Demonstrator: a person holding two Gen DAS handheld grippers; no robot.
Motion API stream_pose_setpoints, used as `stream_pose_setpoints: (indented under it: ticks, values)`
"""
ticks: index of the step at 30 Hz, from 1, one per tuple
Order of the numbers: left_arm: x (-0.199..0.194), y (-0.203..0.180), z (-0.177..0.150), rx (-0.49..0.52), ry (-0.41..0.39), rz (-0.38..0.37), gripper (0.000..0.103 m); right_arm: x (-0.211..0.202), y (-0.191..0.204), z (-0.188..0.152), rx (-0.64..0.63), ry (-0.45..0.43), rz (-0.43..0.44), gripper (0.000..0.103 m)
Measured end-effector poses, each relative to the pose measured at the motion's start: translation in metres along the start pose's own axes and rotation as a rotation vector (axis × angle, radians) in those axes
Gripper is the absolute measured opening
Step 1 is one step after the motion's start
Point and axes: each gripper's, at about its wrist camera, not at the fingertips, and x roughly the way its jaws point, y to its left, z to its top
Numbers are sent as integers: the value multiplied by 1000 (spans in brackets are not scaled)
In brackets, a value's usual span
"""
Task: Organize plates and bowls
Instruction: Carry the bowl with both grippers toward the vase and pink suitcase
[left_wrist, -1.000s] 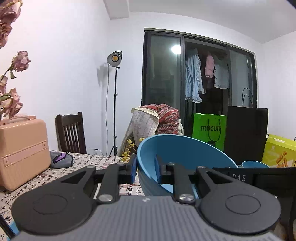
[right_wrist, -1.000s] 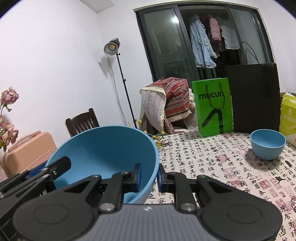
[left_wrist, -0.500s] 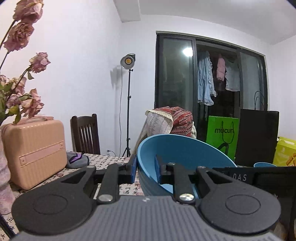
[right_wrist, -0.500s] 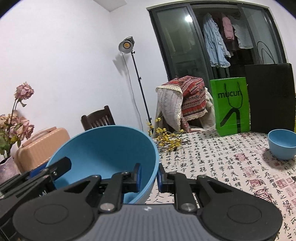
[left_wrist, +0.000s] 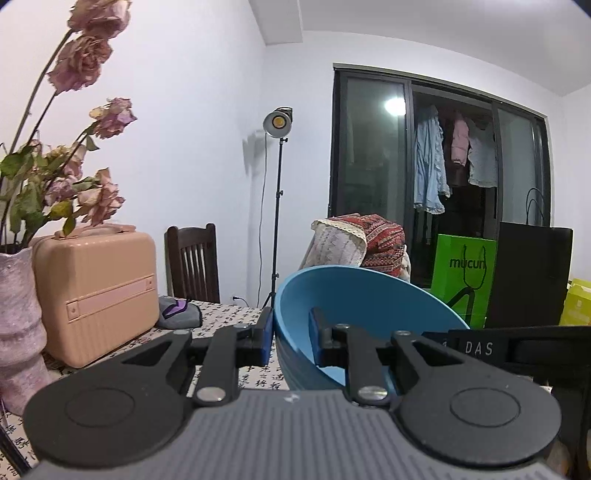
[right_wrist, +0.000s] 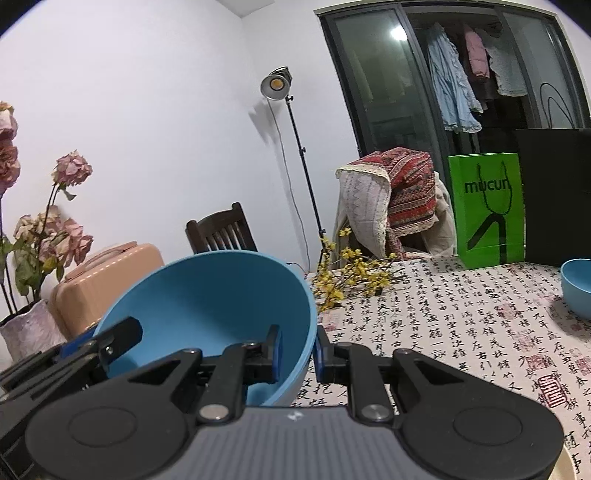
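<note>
Two claws sharing one load. Left claw (left_wrist: 291, 332) is clamped on the near-left rim of the large blue bowl (left_wrist: 354, 306), one pad outside the wall, one inside; right claw (right_wrist: 297, 349) is clamped likewise on the opposite (right-hand) rim of the same bowl (right_wrist: 207, 302), so the bowl hangs tilted btwn the two, raised clear of the table (right_wrist: 461, 332), its mouth turned toward the cameras. Left claw's fingers also show at lower left in the right wrist view, w/ a blue pad at the bowl's far edge. A small blue bowl (right_wrist: 578, 288) sits on the patterned cloth at far right, well apart from the large one. Background, left to right: pink vase w/ dried roses (left_wrist: 16, 317); peach case (left_wrist: 96, 291), just beside the vase; dark wooden chair (left_wrist: 192, 262); lamp on a stand (left_wrist: 277, 123); chair draped w/ red patterned cloth (right_wrist: 399, 195); green "mucun" bag (right_wrist: 487, 210); black bag (right_wrist: 554, 192). Yellow flower sprigs (right_wrist: 351, 277) lie on the table beyond the large bowl. Glass doors w/ hanging clothes behind.
</note>
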Motion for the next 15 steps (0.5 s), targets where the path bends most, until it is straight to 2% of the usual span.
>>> stream_pose_setpoints:
  ticks: [15]
  values:
    - [-20,39,-5,-44,0,67,20,9,38,-13,-39,24,73,17]
